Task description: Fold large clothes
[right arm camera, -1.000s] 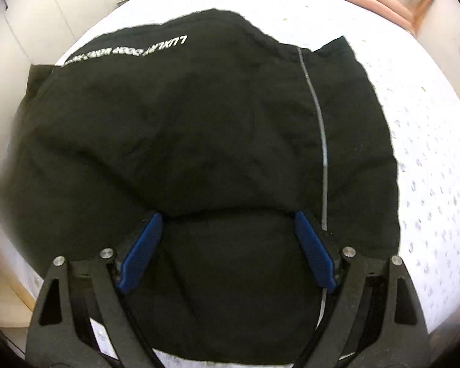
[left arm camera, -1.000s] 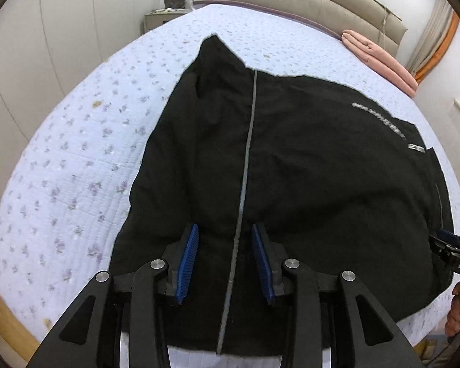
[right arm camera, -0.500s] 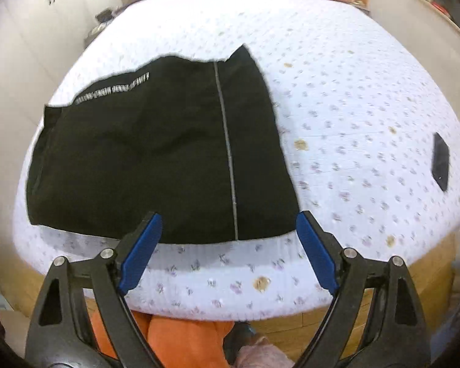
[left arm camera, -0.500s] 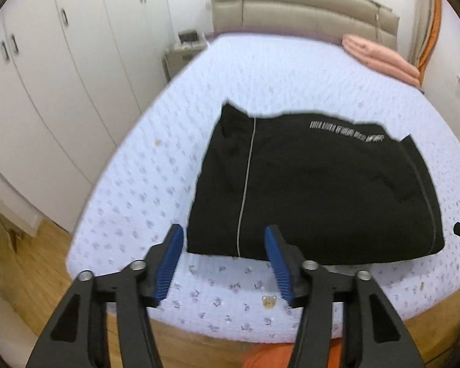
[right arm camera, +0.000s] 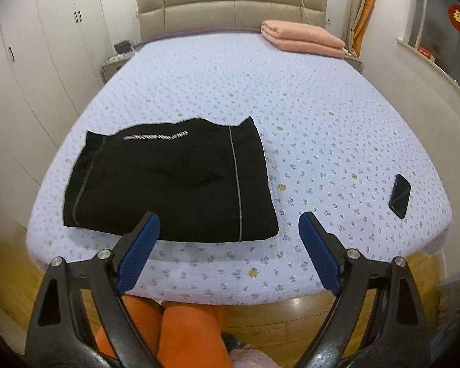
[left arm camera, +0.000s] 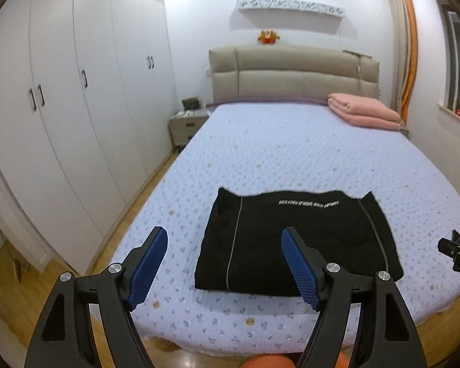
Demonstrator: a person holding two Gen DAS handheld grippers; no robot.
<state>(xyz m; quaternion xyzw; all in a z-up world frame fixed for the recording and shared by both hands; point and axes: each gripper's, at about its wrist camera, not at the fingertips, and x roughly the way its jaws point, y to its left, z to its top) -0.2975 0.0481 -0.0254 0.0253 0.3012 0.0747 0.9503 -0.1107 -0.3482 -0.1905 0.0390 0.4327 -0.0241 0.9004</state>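
A black garment (left arm camera: 294, 242) (right arm camera: 171, 184) with grey stripes and white lettering lies folded into a flat rectangle near the foot of the bed (left arm camera: 291, 159) (right arm camera: 291, 107). My left gripper (left arm camera: 224, 263) hovers high above the bed's near edge, jaws opening, nothing between its blue pads. My right gripper (right arm camera: 230, 248) hangs likewise above the near edge, to the right of the garment, jaws still opening and empty. Its tip (left arm camera: 458, 250) also shows at the right rim of the left wrist view. Neither gripper touches the cloth.
A folded pink blanket (left arm camera: 363, 112) (right arm camera: 303, 38) lies by the headboard. A black phone (right arm camera: 399, 195) rests on the bed's right side. White wardrobes (left arm camera: 61, 98) line the left wall, with a nightstand (left arm camera: 188, 122) beside the bed. A person's orange trouser legs (right arm camera: 181, 331) stand below.
Both grippers lifted up and pulled back from the garment, which now lies flat and small below. The left jaws widened clearly; the right ones a little.
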